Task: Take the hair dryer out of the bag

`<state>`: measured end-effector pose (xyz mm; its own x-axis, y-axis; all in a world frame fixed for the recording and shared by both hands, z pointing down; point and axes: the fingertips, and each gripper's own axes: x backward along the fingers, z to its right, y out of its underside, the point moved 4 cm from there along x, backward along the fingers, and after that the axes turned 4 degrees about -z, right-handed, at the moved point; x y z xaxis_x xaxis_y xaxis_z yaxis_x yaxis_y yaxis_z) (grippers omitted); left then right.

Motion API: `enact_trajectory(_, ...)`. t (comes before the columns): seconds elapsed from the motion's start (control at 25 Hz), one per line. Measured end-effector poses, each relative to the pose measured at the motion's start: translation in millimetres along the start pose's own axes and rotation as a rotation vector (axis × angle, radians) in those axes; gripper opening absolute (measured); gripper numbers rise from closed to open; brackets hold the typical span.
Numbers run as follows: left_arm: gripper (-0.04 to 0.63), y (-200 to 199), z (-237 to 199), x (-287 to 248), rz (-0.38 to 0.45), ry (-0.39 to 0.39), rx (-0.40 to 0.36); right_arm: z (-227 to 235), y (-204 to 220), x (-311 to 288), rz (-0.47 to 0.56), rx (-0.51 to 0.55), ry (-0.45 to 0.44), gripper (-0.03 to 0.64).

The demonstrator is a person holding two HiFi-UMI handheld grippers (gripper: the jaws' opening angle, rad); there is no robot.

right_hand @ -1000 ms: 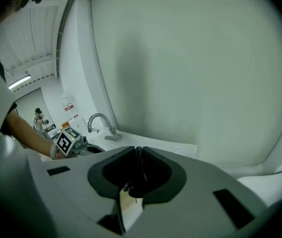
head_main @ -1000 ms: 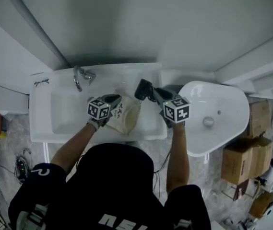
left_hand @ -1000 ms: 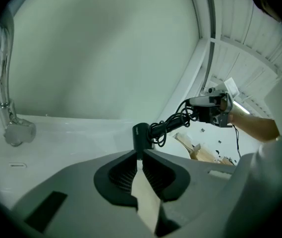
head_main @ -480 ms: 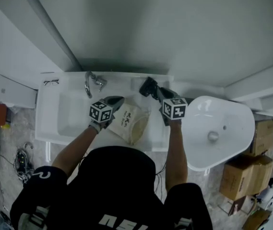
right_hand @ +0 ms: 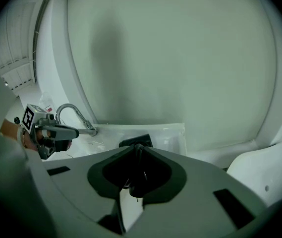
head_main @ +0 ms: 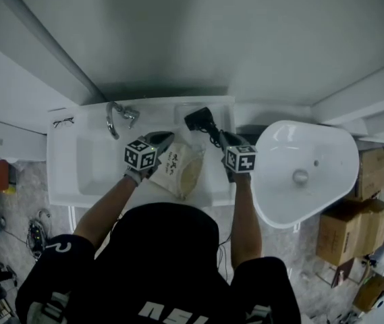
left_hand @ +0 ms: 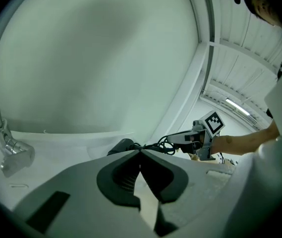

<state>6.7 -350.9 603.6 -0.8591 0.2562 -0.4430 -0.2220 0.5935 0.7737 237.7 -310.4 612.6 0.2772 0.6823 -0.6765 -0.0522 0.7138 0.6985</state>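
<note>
A black hair dryer [head_main: 198,120] [left_hand: 123,145] [right_hand: 136,142] hangs just over the back of the white counter [head_main: 212,191]. Its coiled cord runs back to my right gripper [head_main: 217,135] [right_hand: 137,148], which is shut on the dryer's handle end. The beige cloth bag [head_main: 181,171] lies on the counter between my two hands. My left gripper [head_main: 167,138] [left_hand: 140,152] sits at the bag's upper left edge, its jaws closed on a strip of the pale cloth. In the left gripper view, the right gripper [left_hand: 173,139] is to the right, past the dryer.
The sink basin [head_main: 90,160] and chrome faucet [head_main: 114,117] are left of the bag. A pair of glasses [head_main: 62,121] lies at the counter's far left corner. A white oval basin [head_main: 299,174] stands to the right, cardboard boxes [head_main: 343,231] beyond it. A wall rises directly behind.
My right gripper has come down with the hair dryer toward the back of the counter. My left gripper has stayed at the bag's edge.
</note>
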Motion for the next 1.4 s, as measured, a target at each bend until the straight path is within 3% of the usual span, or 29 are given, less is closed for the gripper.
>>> enact_trajectory(0.64,0.0,30,39,-7,-0.039,-0.014,-0.001,12,121,-30,-0.157,-0.002,0.074,0.054)
enact_trajectory(0.84,0.0,40,49,-6,-0.035,-0.043,0.005,12,127,-32,-0.155,-0.019,0.051,0.063)
enact_trajectory(1.08,0.0,49,64,-7,-0.01,-0.082,0.029,13,130,-21,-0.167,-0.017,0.006,0.143)
enact_trajectory(1.4,0.0,59,82,5,0.085,-0.175,0.077,18,109,12,-0.079,0.065,-0.044,0.149)
